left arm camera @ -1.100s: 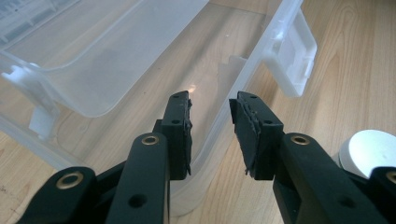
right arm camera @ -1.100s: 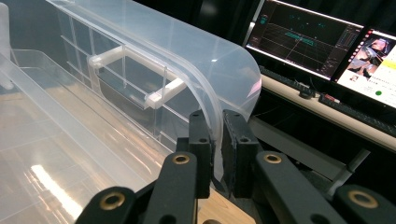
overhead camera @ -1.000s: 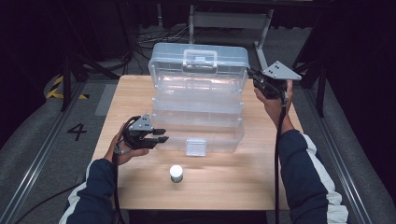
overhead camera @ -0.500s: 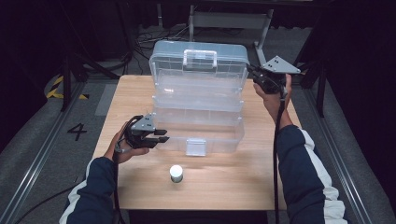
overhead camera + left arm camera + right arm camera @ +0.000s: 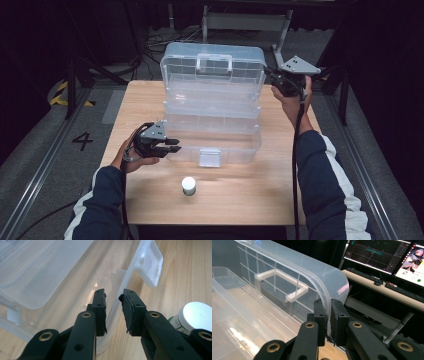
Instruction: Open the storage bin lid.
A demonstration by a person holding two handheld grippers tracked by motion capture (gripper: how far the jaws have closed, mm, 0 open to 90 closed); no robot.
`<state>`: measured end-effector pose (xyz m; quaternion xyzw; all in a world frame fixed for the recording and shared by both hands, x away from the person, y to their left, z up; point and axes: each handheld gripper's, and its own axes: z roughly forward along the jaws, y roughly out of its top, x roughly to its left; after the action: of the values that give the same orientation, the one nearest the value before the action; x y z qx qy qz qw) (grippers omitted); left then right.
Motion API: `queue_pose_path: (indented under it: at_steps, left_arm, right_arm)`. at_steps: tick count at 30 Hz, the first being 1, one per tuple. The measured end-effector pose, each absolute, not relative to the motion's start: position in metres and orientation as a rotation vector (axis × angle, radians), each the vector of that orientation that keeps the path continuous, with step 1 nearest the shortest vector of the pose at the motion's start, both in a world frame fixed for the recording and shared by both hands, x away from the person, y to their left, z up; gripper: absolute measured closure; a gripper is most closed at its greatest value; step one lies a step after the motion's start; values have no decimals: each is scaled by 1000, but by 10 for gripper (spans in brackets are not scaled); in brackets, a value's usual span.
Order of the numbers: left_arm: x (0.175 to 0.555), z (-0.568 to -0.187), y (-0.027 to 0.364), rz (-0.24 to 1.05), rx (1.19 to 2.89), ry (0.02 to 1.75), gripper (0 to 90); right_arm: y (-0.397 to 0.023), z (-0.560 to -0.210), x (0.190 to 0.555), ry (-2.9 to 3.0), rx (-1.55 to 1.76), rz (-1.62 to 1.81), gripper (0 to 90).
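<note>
Right tool [image 5: 274, 79] pinches the raised lid [image 5: 215, 62]; left tool [image 5: 172, 146], closing, straddles the box [image 5: 215, 145] front wall unclamped. Next: grip, steady box.

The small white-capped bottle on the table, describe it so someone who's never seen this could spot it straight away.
Start at the big clear plastic box standing open on the wooden table. In front of its white latch, nearer the person, stands the small bottle. It is the only loose item there, short and round with a white cap.
</note>
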<state>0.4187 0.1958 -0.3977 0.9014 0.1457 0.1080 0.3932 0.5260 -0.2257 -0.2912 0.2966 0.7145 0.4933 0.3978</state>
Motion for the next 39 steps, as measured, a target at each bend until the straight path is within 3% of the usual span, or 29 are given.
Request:
queue_pose_path:
  at_steps: [39]
  left_arm:
    - [423,-397,197,248,2301,341,744]
  right_arm:
    - [-226,-284,571,1880,854,1237,841]
